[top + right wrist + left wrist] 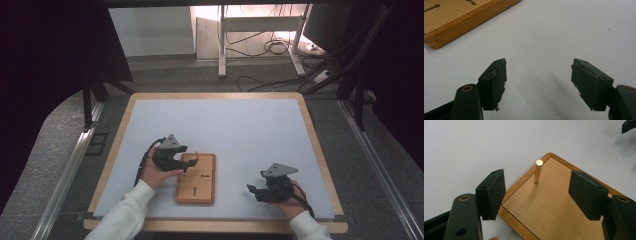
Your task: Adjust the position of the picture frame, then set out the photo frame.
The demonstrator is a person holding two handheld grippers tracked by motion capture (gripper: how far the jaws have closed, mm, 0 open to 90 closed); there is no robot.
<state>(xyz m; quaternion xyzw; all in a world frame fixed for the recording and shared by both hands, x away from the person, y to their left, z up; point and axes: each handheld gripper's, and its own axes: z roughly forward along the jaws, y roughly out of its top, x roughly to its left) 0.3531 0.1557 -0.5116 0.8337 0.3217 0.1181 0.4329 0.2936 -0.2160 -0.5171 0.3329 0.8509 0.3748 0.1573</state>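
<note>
Left hand-held gripper (536, 195) wide open over wooden board (554, 207), brass peg (538, 172) upright ahead, untouched. Right hand-held gripper (539, 82) wide open w/ nothing in it, just right of board.

One wooden board (196, 179), one brass peg (538, 172) (standing upright in the board), two claws, one bench (240, 125).

A wooden board (196, 186) lies on the white table (240, 130).
</note>
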